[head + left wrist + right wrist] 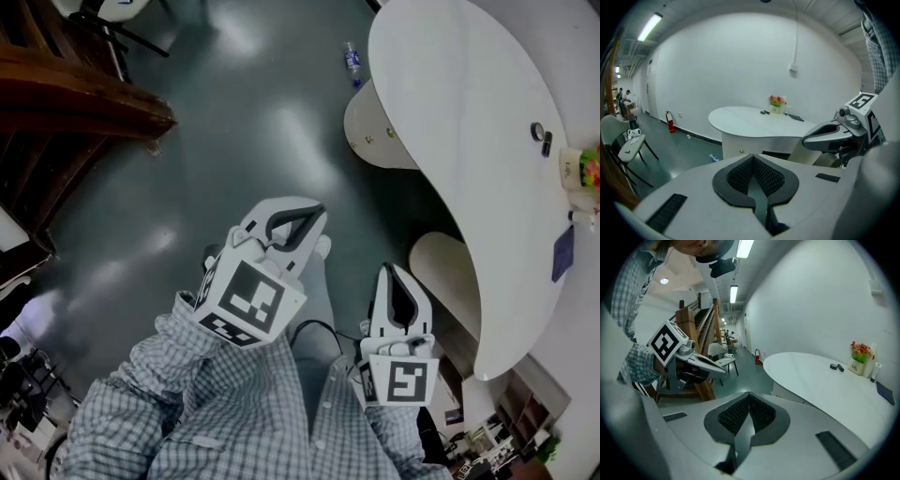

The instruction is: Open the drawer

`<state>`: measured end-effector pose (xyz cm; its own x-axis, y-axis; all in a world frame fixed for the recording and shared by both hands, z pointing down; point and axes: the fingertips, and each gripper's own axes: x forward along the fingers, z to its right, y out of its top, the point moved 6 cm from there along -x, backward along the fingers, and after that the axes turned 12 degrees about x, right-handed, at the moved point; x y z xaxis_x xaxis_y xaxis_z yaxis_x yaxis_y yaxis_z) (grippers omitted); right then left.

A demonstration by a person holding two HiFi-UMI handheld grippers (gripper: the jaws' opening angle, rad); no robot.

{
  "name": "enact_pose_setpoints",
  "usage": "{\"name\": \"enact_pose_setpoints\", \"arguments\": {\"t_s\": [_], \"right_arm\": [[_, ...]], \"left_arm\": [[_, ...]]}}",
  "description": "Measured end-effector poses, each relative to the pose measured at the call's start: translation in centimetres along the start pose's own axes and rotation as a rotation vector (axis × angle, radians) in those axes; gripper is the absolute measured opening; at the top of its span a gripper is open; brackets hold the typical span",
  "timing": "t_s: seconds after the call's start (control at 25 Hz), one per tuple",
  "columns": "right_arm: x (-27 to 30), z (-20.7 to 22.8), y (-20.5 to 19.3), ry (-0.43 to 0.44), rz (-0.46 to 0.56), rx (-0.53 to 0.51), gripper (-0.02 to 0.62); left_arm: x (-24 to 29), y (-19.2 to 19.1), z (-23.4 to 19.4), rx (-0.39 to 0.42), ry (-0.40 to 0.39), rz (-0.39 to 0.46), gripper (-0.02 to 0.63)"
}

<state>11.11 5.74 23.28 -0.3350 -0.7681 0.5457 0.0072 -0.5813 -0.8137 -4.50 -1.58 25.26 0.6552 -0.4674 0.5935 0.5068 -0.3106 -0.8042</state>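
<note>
Left claw [298,225]: jaws pressed together, nothing between them; it hangs over the floor.
Drawer: I take it to sit in the rounded pedestal [375,117] behind the small knobs [367,141], well apart from both claws.
Right claw [398,292]: jaws together, empty.
Bench [469,112]: its top overhangs the pedestal.
Risk: a closed claw would glance off a knob, so I must spread it first. The overhang may also snag me.

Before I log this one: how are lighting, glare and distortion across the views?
Head view: dim, with pale glare patches on the floor. Left gripper view: fisheye curve, dark corners, ceiling lamp bright. Right gripper view: same curve, overhead lamp blown out.
</note>
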Motion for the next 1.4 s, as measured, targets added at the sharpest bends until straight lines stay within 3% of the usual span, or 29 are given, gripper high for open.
{"name": "enact_pose_setpoints", "arguments": {"t_s": [0.6, 0.84, 1.0, 1.4], "right_arm": [[4.0, 4.0, -3.4, 0.022, -0.052, -0.025, 0.009], [6.2, 4.7, -5.6, 0.043, -0.075, -0.015, 0.008], [7.4, 5.5, -6.6, 0.04, -0.087, 0.006, 0.008], [9.3, 6.5, -8.8, 0.044, -0.118, -0.018, 0.009]], "left_arm": [[8.7, -3.5, -0.1, 0.03, -0.006, 0.033, -0.002], [11.8, -5.3, -1.3, -0.05, 0.034, 0.06, -0.002], [13.8, -5.7, -2.1, 0.002, 0.069, 0.071, -0.002], [19.7, -6.5, -3.2, 0.016, 0.079, 0.092, -0.002]]}}
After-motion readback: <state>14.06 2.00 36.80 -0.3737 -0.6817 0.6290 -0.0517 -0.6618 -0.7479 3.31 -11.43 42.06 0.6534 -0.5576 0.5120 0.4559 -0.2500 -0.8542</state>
